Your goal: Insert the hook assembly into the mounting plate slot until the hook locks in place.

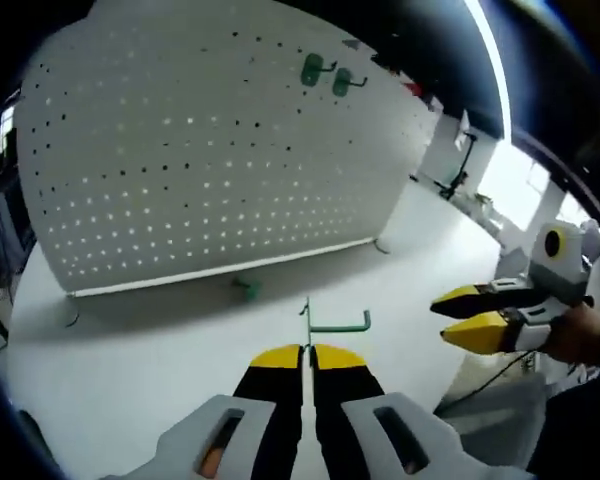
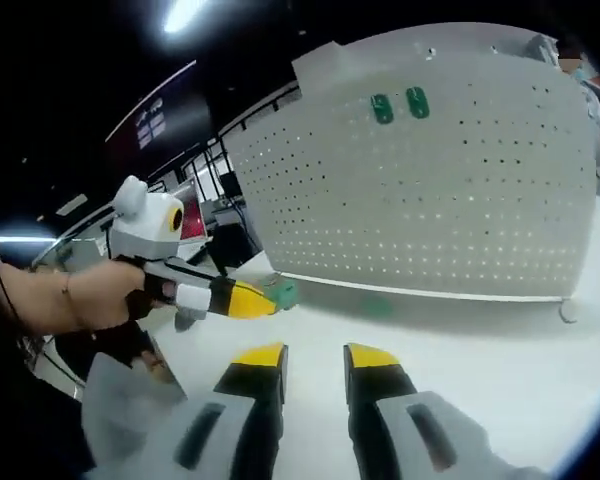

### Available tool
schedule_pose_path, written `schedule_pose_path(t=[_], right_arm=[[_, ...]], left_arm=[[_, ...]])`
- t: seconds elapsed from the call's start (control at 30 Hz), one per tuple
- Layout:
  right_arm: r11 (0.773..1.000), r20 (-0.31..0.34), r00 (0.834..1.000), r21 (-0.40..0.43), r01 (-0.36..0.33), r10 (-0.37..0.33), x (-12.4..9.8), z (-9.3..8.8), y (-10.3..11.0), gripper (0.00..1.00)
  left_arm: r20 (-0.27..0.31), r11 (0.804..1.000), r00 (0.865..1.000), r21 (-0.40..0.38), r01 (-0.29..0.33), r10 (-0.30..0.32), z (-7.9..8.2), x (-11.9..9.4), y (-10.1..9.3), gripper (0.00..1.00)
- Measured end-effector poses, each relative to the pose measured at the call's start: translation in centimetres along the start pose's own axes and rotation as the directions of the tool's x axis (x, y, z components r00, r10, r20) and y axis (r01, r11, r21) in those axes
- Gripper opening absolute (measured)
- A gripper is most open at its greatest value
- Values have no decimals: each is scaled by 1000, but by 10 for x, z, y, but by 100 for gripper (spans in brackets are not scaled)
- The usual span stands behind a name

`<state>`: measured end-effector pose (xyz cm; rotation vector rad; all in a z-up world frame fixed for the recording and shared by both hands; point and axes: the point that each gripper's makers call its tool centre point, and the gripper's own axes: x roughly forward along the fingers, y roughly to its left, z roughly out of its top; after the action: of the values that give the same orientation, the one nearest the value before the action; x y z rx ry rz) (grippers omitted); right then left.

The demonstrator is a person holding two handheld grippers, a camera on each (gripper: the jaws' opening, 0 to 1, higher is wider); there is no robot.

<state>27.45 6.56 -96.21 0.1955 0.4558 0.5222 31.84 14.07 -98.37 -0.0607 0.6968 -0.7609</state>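
A white pegboard (image 1: 210,150) stands upright on the white table (image 1: 130,360), with two green hooks (image 1: 320,72) mounted near its top. My left gripper (image 1: 307,350) is shut on the base of a green wire hook (image 1: 338,323), held above the table in front of the board. The right gripper (image 1: 458,317) comes in from the right, jaws slightly apart and holding nothing. In the right gripper view, my right gripper (image 2: 315,352) is open, the left gripper (image 2: 270,297) holds the green hook (image 2: 282,291), and the pegboard (image 2: 430,190) carries the mounted hooks (image 2: 382,108).
A small green part (image 1: 245,288) lies on the table by the pegboard's lower edge. White fixtures (image 1: 450,150) stand behind the board on the right. A person's hand (image 2: 70,295) holds the left gripper. Bare table surface (image 2: 520,370) spreads in front of the board.
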Motion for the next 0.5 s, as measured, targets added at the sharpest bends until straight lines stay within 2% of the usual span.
schedule_pose_path(t=[0.13, 0.23, 0.5], right_arm=[[999, 7, 999, 5, -42, 42, 6, 5, 17, 20], [996, 21, 997, 38, -78, 78, 12, 11, 29, 20], [982, 52, 990, 129, -138, 132, 20, 20, 46, 19]], left_arm=[[25, 1000, 1000, -10, 17, -17, -2, -12, -7, 1], [39, 1000, 999, -8, 23, -22, -3, -18, -10, 1], [113, 999, 993, -9, 48, -46, 0, -36, -22, 1]])
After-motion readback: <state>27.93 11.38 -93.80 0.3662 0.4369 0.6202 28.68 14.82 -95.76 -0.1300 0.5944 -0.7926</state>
